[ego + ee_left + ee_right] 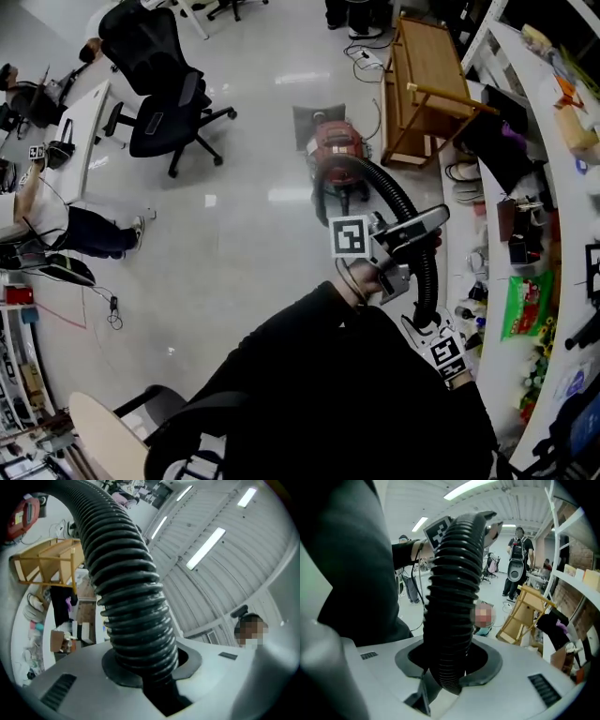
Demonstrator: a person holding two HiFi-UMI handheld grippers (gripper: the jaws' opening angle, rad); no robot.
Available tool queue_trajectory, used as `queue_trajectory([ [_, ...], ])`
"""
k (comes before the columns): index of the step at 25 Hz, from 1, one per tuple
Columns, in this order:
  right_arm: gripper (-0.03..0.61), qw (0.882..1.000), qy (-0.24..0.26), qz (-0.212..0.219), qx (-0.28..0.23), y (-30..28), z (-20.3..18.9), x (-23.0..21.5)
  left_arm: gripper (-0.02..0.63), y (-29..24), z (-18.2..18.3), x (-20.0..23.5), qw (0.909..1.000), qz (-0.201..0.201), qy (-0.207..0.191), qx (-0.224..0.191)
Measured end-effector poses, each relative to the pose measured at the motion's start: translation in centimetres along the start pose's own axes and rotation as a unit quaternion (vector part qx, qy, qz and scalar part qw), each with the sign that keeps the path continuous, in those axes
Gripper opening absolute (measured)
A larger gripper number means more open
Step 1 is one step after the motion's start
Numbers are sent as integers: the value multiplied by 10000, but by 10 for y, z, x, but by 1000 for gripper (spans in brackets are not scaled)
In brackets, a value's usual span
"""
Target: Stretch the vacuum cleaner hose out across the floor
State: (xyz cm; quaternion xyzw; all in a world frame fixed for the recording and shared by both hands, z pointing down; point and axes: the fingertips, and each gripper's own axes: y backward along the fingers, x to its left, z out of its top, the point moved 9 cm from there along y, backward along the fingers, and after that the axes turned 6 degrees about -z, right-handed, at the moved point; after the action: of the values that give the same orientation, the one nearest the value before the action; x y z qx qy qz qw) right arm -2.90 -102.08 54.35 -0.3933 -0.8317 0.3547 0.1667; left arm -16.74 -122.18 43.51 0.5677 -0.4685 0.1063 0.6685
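- Left gripper [420,228] – jaws closed round the black ribbed hose [403,202], held up off the floor [253,234].
- Right gripper [450,667] pinched the same hose lower down, near the person's body.
- Between the grippers the hose hung in a short downward curve.
- Its far end ran to the red vacuum cleaner [337,145], which stood on the floor beside a wooden rack [427,84].

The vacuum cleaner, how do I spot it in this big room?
Find the wooden table at the right of the floor. The vacuum cleaner sits just left of it. It's red, with a ribbed black hose coming out.
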Motion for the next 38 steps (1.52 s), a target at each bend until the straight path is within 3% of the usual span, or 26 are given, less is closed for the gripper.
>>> queue_trajectory([
  [2,164,9987,-31,233,445,-1,-15,24,110,-3,-36,-3,9980,-163,284,540],
  [5,167,9893,129,746,1244,-10,-51,69,112,11,-99,4,9854,-133,797,1496],
  [7,187,9835,-103,801,1620,-12,-75,93,110,26,-131,8,9750,-24,818,2065],
  [9,237,9796,-534,707,1805,-7,-94,107,110,38,-153,7,9685,-74,866,2333],
  [11,292,9747,-1267,936,1587,8,-105,116,110,49,-165,4,9666,-167,1102,2308],
  [13,311,9619,-2090,1435,1026,32,-111,120,109,58,-168,-2,9672,-275,1532,2009],
  [15,313,9501,-2495,1805,503,53,-116,116,109,66,-166,-8,9688,-384,1746,1716],
  [17,322,9473,-2504,1985,227,73,-122,108,109,68,-170,-14,9725,-495,1713,1497],
  [19,324,9591,-2073,1909,274,94,-126,101,109,65,-184,-21,9772,-595,1606,1255],
  [22,322,9899,-351,1209,654,118,-139,96,109,64,-200,-30,9866,-459,1208,1001],
  [23,322,9924,90,1006,698,124,-149,94,109,65,-203,-34,9897,-359,1013,947],
  [24,322,9935,211,926,633,131,-161,91,109,66,-207,-38,9922,-277,826,895],
  [27,322,9924,-748,965,-141,159,-198,74,109,62,-238,-52,9938,-174,438,1007],
  [29,321,9814,-1536,799,-832,180,-214,55,109,58,-277,-53,9890,-53,321,1440],
  [31,321,9623,-2183,676,-1478,199,-220,32,109,56,-328,-44,9766,245,357,2107],
  [32,319,9441,-2596,809,-1864,206,-221,23,109,57,-354,-40,9666,413,429,2492],
  [33,319,9147,-3097,1166,-2318,212,-220,16,109,59,-379,-36,9550,550,516,2870],
  [34,319,8724,-3617,1735,-2793,218,-217,13,109,61,-401,-33,9437,636,590,3192],
  [36,321,7736,-4398,2990,-3445,223,-204,13,110,65,-428,-30,9287,725,639,3581],
  [37,321,7424,-4604,3391,-3491,221,-200,16,110,65,-436,-29,9232,783,621,3710],
  [38,321,7311,-4713,3597,-3376,216,-199,20,110,67,-443,-28,9166,864,593,3859],
])
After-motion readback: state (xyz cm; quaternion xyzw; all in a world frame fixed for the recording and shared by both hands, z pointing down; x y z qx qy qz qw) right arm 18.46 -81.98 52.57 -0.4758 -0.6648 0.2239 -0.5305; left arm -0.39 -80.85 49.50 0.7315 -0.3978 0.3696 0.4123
